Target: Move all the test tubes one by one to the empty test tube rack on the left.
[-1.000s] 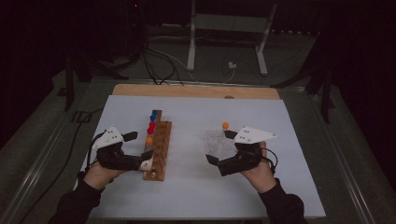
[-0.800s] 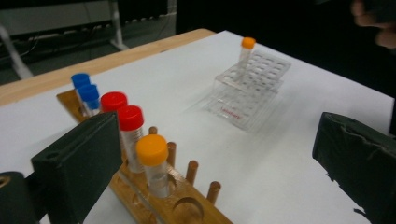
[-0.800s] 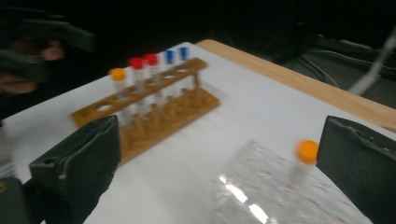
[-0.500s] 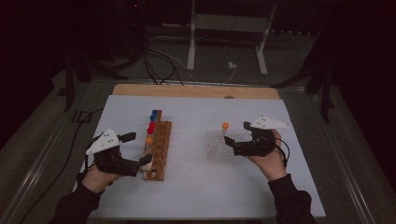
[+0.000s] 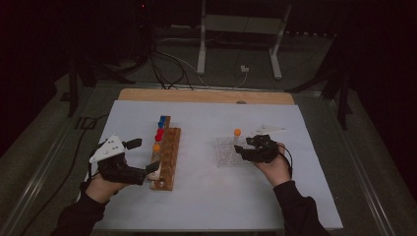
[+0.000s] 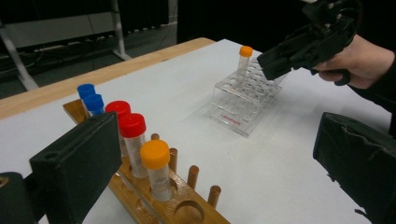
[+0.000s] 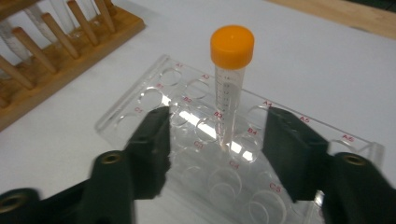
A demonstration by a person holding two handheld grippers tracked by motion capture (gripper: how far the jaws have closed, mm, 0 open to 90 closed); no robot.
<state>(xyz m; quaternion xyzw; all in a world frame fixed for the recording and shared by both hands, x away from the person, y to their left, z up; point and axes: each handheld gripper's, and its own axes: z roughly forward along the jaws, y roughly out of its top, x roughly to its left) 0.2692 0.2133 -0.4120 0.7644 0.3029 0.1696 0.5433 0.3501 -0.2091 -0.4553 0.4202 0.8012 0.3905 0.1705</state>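
One white sheet (image 5: pixel 206 196) on a wooden-edged table (image 5: pixel 206 95), dark room around.

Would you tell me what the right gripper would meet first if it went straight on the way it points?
Probably the orange-capped clear tube standing in the clear plastic rack, between the right gripper jaws' lines.

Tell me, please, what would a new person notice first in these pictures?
Probably the orange-capped tube standing alone in the clear plastic rack, with the right gripper hovering over it, jaws closing but not pressing it. Next, the wooden rack on the left with blue, red and orange caps, beside the open left gripper.
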